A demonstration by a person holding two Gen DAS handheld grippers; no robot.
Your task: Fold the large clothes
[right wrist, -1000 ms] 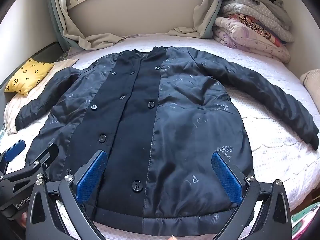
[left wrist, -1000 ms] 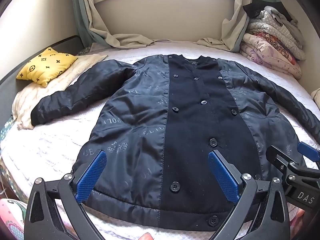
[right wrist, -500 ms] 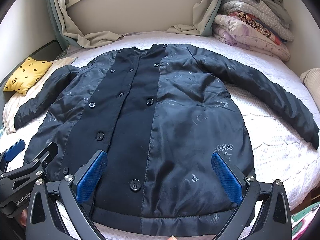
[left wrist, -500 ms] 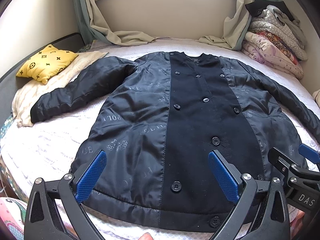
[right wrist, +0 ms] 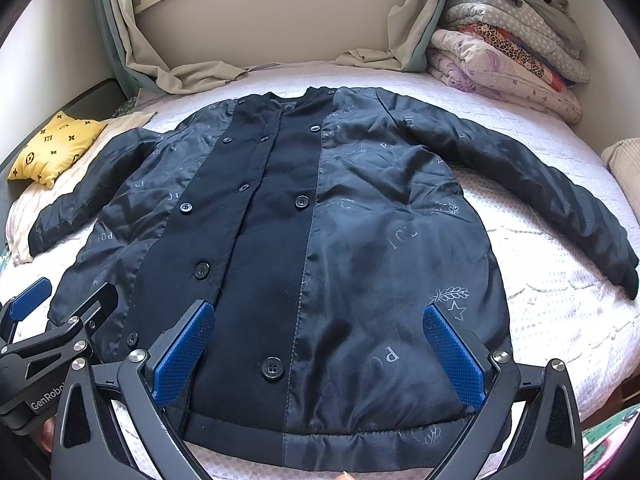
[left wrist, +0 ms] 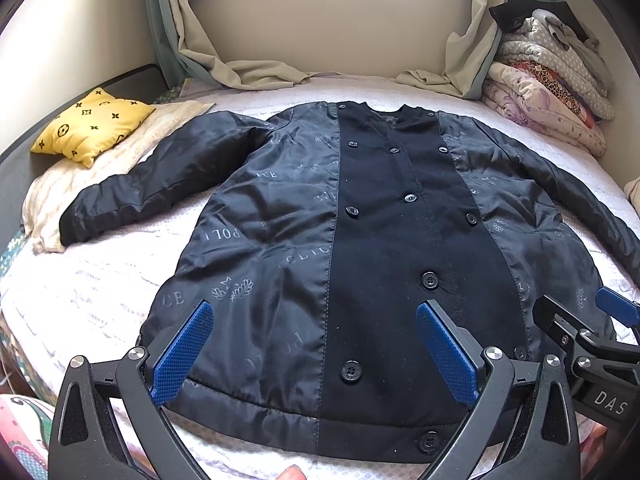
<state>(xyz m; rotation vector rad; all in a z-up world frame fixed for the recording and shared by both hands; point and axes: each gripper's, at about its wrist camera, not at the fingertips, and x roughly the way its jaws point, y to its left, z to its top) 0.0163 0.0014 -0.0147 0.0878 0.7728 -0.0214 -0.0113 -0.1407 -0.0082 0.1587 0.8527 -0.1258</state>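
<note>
Both tongs, left (left wrist: 312, 350) and right (right wrist: 318, 350), gape wide and empty over the buttoned coat's (left wrist: 360, 248) hem at lower frame, whose slick lining will probably slip from a shallow pinch.

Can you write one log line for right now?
jacket: flat on bed | left tool: open | right tool: open

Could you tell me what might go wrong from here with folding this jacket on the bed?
The jacket is shiny and padded, so a grip at the hem may slip or catch only the top layer. Its right sleeve reaches toward the bed edge and could slide off. Both sleeves lie spread wide, so folds may bunch.
</note>
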